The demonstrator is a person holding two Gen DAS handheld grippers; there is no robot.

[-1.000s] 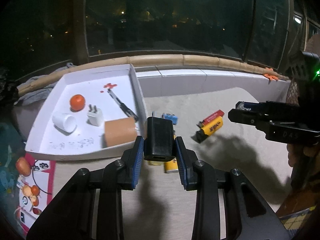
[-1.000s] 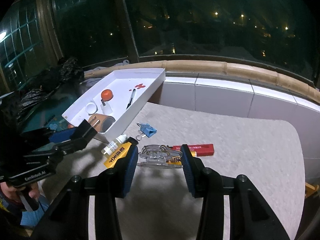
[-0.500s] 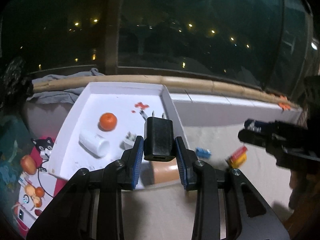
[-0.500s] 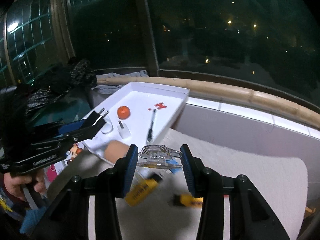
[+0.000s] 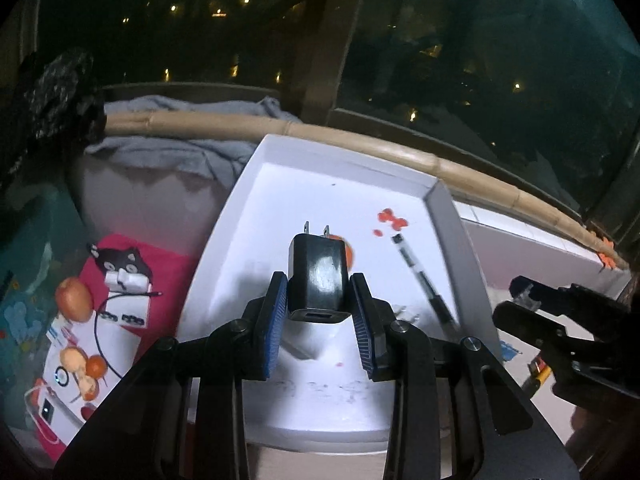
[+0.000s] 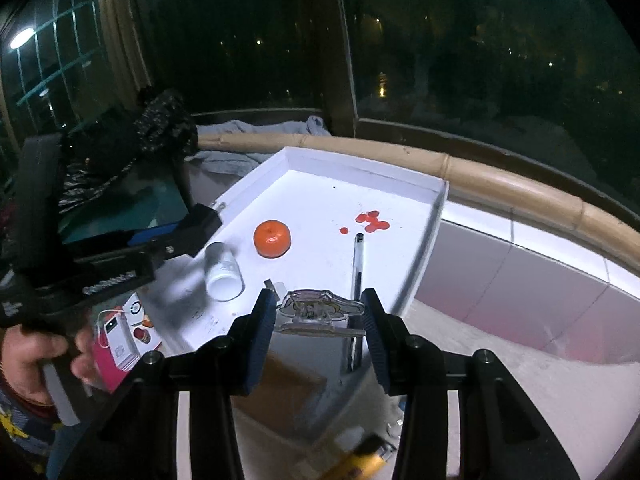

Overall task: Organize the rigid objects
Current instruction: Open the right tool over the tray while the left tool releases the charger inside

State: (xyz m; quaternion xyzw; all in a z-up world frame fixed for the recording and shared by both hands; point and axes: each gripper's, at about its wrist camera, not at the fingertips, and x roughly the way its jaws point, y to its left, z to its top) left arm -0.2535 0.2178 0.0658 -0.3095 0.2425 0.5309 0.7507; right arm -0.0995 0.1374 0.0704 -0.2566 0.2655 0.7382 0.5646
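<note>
My left gripper [image 5: 319, 316] is shut on a black plug adapter [image 5: 319, 276], prongs pointing away, held above the white tray [image 5: 256, 168]. My right gripper [image 6: 319, 320] is shut on a clear flat cartoon-shaped clip [image 6: 320, 310], held over the near end of the tray [image 6: 360, 162]. In the tray lie an orange [image 6: 272, 238], a white cup on its side [image 6: 222, 272], a black pen [image 6: 357, 264] and a brown cardboard roll [image 6: 288, 392]. The left gripper with the adapter shows at the left of the right wrist view [image 6: 196, 228].
Red marks [image 6: 370, 220] are on the tray floor. A yellow item [image 6: 360, 462] lies on the beige counter [image 6: 520, 380] below the tray. A pink printed sheet [image 5: 120, 280] lies left of the tray. A grey cloth [image 5: 180, 152] and a bamboo rail [image 5: 460, 168] lie behind.
Both grippers have moved left and forward over the tray, each still holding its object. The counter items have dropped out to the lower right.
</note>
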